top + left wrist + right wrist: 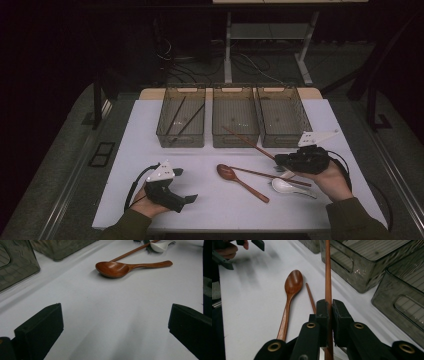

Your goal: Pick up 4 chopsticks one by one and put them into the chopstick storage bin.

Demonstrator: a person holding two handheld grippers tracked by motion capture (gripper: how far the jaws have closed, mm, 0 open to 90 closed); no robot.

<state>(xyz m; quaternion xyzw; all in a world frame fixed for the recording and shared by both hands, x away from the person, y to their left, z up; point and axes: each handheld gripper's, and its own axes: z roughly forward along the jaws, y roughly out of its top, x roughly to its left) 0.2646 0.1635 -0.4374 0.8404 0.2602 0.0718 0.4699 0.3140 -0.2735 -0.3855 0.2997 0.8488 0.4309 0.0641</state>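
Note:
My right gripper [278, 160] is shut on a reddish-brown chopstick [247, 142] and holds it off the table. The stick's far end slants up-left across the front of the middle bin [235, 135]. In the right gripper view the jaws [329, 305] pinch the chopstick [328, 277] between them. A second chopstick [270, 176] lies flat on the white table, beside a wooden spoon [240, 181] and a white ceramic spoon [290, 187]. My left gripper [186, 185] rests open at the front left with nothing between its jaws [115, 322]. Ahead of it lies the wooden spoon [120, 268].
Three translucent grey bins line the back of the table. The left bin [181, 135] holds dark chopsticks, and the right bin [283, 137] stands behind my right hand. The table edge [220, 227] runs near my forearms. Desk legs and cables stand beyond the table.

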